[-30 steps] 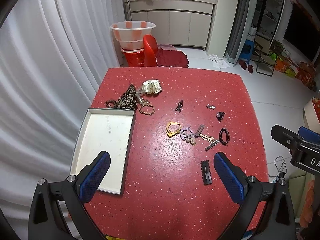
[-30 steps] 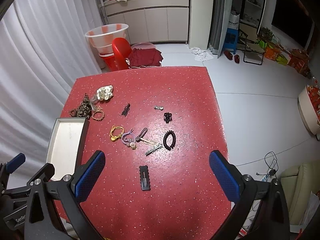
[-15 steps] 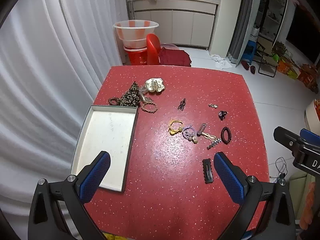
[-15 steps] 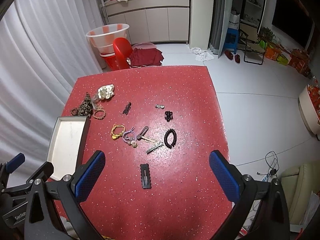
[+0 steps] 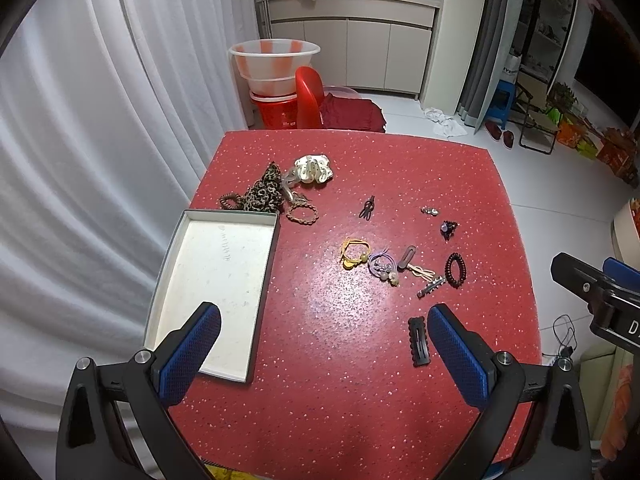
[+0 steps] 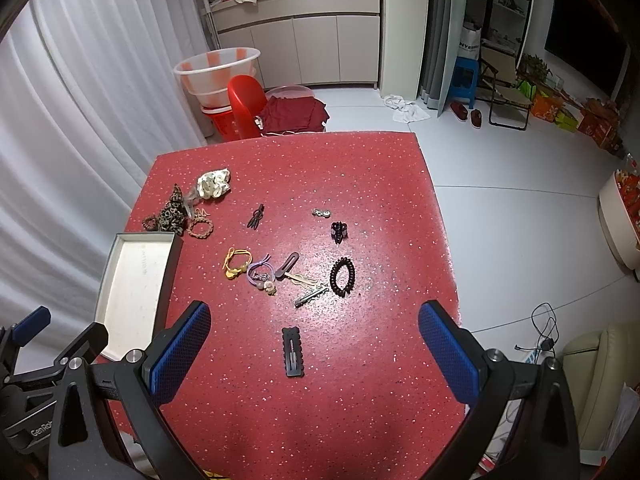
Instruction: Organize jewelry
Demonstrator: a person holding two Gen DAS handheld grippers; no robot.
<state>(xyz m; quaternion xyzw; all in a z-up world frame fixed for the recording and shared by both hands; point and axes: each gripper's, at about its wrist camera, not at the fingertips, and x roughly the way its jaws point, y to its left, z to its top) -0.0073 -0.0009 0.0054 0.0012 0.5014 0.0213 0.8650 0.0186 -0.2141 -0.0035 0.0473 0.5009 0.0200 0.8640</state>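
Sorting has not begun, judged from the layout: the tray [image 5: 212, 276] at the left edge of the table [image 5: 340, 400] holds nothing, and every item lies loose on the red surface.

Left gripper [image 5: 324, 354]: jaws spread wide, nothing held, hovering above the near half of the table, with its left pad over the tray's near corner. Right gripper [image 6: 314, 354]: jaws equally wide, nothing held, hovering above the near right part of the table.

Item positions:
- Black clip [image 6: 293, 352]: nearest item, alone, flat, between the right gripper's pads in the right wrist view.
- Centre cluster, items close together or touching: yellow tie [image 6: 237, 263], purple tie [image 6: 262, 276], brown clip [image 6: 287, 265], silver clip [image 6: 312, 295], bead bracelet [image 6: 343, 276].
- Farther out, well apart from each other: claw clip [image 6: 338, 231], a small silver piece [image 6: 321, 212] too small to identify, dark pin [image 6: 256, 216].
- Just beyond the tray's far edge: leopard scrunchie [image 5: 264, 194], braided bracelet [image 5: 303, 213], brown band [image 5: 231, 201]; the white scrunchie [image 5: 314, 169] lies slightly farther back.

Remaining work, as a judgement: all items are left to transfer into the tray. The black clip is the likely first pick, being nearest to both grippers. It lies flat, so a low approach with a pad on each long edge is required. In the centre cluster, lifting one item may drag its neighbour.
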